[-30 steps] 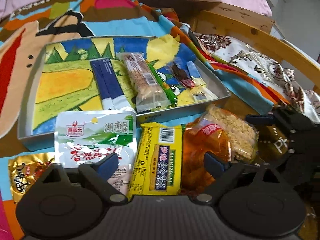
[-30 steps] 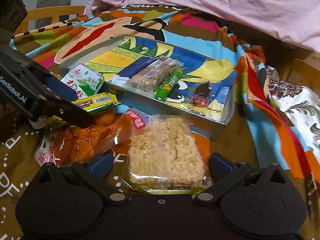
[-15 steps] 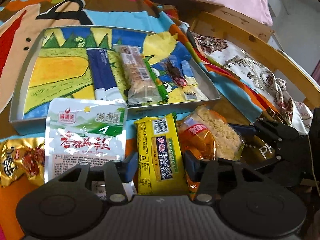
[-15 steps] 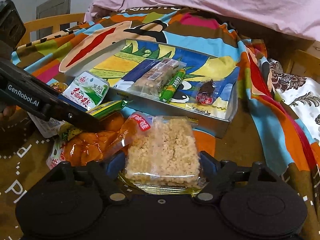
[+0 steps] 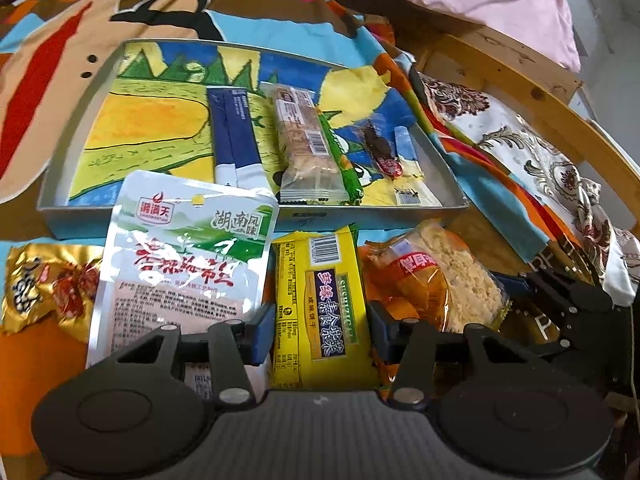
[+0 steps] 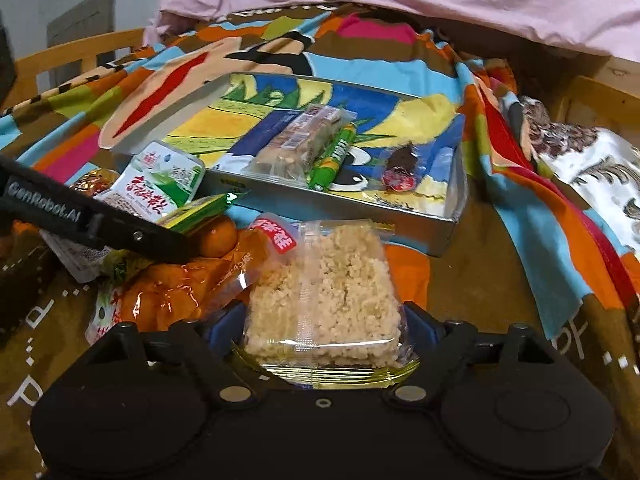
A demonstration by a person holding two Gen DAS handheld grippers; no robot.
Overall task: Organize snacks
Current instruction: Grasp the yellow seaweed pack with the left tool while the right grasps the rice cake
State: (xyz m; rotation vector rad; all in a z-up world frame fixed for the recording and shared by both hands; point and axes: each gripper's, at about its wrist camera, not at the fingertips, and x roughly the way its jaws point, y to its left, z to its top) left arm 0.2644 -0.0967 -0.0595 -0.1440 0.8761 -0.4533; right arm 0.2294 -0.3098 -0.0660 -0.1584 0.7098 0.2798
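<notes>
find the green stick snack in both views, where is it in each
Left wrist: the green stick snack lies in the tray, right of centre, pressed along the right side of the clear-wrapped bar.
Right wrist: the green stick snack lies mid-frame in the tray, again just right of the clear-wrapped bar.
Shared landmark: the metal tray with the painted liner.

left gripper (image 5: pixel 320 330) sits low at 6 o'clock, jaws closed onto a yellow packet (image 5: pixel 322 308); right gripper (image 6: pixel 322 330) likewise clamps a rice cake pack (image 6: pixel 324 292).
</notes>
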